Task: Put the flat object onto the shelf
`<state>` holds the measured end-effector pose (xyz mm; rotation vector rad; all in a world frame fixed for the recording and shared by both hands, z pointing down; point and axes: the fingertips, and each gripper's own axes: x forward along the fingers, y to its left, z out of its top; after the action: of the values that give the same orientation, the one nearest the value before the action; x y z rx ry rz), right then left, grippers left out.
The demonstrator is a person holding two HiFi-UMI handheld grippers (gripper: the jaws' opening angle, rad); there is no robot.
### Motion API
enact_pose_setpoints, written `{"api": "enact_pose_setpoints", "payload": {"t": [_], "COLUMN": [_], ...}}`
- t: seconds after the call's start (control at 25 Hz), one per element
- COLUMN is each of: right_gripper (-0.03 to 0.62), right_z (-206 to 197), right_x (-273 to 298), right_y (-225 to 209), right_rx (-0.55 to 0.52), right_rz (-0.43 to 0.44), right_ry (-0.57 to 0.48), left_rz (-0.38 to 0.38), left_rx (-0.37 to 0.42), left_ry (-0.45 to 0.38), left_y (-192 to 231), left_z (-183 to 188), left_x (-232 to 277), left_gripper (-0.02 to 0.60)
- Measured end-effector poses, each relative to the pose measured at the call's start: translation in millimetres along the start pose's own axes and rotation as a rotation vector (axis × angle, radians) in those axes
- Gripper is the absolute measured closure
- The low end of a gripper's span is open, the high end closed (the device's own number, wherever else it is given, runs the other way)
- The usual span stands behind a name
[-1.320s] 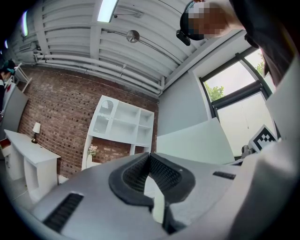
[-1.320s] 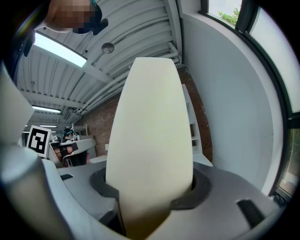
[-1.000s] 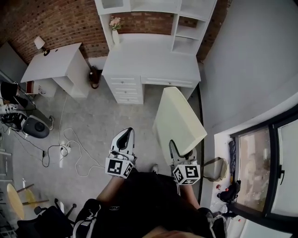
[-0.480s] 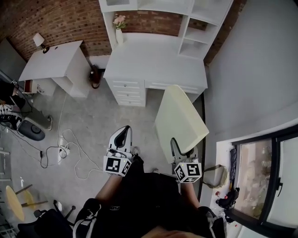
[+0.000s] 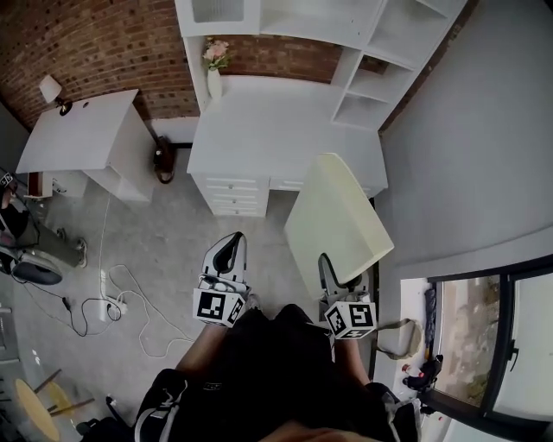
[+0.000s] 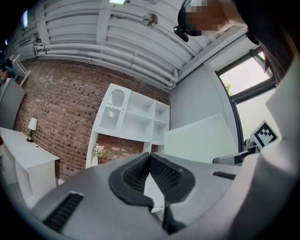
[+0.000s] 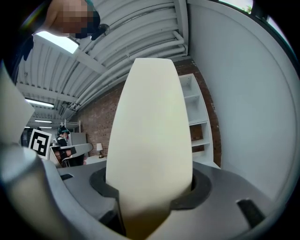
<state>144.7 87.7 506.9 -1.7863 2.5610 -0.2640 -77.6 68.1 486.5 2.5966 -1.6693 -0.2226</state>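
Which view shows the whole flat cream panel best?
The head view: the cream panel shows in full outline, its near edge in the right claw. The right gripper view shows it foreshortened between the jaws; the left gripper view catches only part.

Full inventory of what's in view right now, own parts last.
flat panel: 1, cream, tilted, in front of the desk
desk: 1, white, with drawers, against the brick wall
shelf unit: 1, white, above the desk
vase of flowers: 1, white vase with pink flowers, desk's back left
side table: 1, white, left of the desk
lamp: 1, white, on the side table
cables: several, floor at left
left gripper: grey, shut, empty
right gripper: grey, shut on the flat panel
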Motion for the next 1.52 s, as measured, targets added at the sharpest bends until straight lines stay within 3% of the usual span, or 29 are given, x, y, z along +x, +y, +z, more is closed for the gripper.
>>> {"api": "enact_pose_setpoints", "payload": {"t": [0.4,0.72,1.0,1.2,1.4,1.52], "right_gripper": [0.315,0.315,0.315,0.315,0.315,0.315], "right_z": [11,70,116,170,204,222], "right_x": [134,253,316,352,392,425], "right_y": [-54,-111,-126,-126,-127,-121], "right_rx": [-0.007,-0.089,-0.183,-0.373,-0.698,-0.869], "right_rz": [0.043,0.15,0.177,0.125,0.006,-0.051], "right_ry": [0.006,-0.056,-0.1,-0.168,-0.062,-0.1], "left_rz": [0.058,0.138,0.159,0.111,0.067,0.05], "left_rx": [0.01,0.04,0.034,0.032,0.032,0.058], "left_ry": [0.007,-0.031,-0.049,-0.054,-0.062,-0.06], "left_y": [63,96,130,149,165,174], "left_z": [-10,14,27,32,38,39], "left_x": [119,234,286,317,342,349], "left_gripper": [0.572,0.572,0.572,0.572,0.572,0.572]}}
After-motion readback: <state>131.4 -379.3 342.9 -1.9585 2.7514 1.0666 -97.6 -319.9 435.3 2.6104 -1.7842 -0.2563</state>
